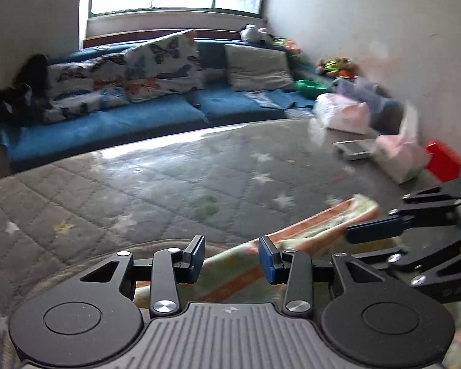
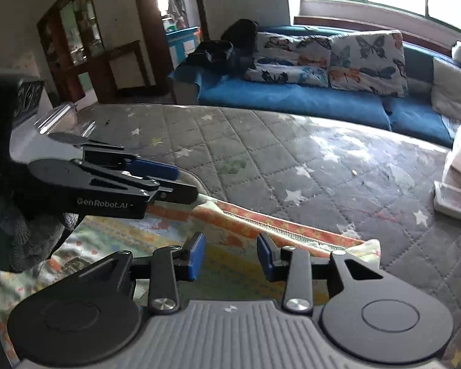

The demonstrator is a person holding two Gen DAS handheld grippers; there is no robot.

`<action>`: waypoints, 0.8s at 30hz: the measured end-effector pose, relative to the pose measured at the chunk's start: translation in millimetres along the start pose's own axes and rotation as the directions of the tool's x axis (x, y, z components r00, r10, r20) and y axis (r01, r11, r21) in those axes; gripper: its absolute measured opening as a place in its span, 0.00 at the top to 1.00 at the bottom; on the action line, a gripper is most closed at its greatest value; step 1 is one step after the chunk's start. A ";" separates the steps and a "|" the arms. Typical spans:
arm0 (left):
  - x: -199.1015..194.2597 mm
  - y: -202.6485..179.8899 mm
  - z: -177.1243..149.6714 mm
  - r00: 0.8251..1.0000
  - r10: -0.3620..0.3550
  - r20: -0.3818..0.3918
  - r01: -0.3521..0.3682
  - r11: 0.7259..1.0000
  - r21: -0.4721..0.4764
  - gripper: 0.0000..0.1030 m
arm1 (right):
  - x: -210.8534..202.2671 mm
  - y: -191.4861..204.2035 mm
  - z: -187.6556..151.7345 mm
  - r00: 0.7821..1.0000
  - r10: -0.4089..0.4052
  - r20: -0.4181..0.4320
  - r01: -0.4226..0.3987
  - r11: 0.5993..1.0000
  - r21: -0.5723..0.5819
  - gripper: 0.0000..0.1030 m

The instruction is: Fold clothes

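Patterned garment [image 2: 261, 230] laid flat on grey quilt [image 2: 276, 160], left gripper [image 1: 232, 259] held apart above it, right gripper [image 2: 230, 256] held apart above it, blue sofa [image 2: 292, 98] seen behind quilt

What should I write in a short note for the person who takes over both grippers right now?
Left gripper: open, over the garment, holding nothing.
Right gripper: open, over the same garment, holding nothing.
The colourful patterned garment lies flat on the grey quilted mat; its orange zipper edge faces the blue sofa.
Done: garment laid out; I cannot tell whether any fold is made.
Left: grip the edges, fold.
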State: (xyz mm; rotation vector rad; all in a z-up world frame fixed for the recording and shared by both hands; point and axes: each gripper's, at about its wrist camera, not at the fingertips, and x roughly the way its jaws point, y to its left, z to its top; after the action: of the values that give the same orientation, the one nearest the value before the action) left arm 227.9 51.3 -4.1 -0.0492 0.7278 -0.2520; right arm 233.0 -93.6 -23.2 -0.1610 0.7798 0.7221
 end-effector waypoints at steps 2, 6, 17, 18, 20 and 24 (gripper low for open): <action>0.4 0.0 1.8 0.997 -0.081 -0.020 0.080 0.996 -0.034 0.60 | 0.7 0.8 -1.4 1.000 -0.014 -0.004 0.014 1.000 -0.009 0.64; 2.9 4.0 3.4 0.981 -0.191 -0.029 0.185 0.972 -0.146 0.60 | -0.6 -2.8 -6.0 1.000 -0.021 -0.010 0.021 1.000 0.004 0.64; 11.9 14.4 8.4 0.970 -0.237 -0.052 0.215 0.938 -0.273 0.54 | -0.3 -7.6 -14.8 0.999 -0.024 -0.034 0.024 1.000 0.004 0.64; 13.1 12.9 7.7 0.970 -0.238 -0.055 0.215 0.938 -0.272 0.54 | -0.2 -7.0 -15.3 0.999 -0.023 -0.035 0.023 1.000 0.002 0.64; 15.4 9.8 6.3 0.969 -0.239 -0.063 0.214 0.939 -0.270 0.56 | 0.0 -5.6 -16.2 0.999 -0.021 -0.038 0.021 1.000 -0.001 0.63; 9.9 7.7 4.6 0.971 -0.239 -0.023 0.227 0.943 -0.242 0.77 | -0.9 -4.6 -15.8 0.999 -0.023 -0.033 0.023 1.000 -0.006 0.61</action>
State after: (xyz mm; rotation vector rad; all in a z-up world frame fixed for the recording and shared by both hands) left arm 239.7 56.1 -8.2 -0.3605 0.8018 -0.3927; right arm 226.3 -103.6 -34.5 -0.1876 0.8066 0.7015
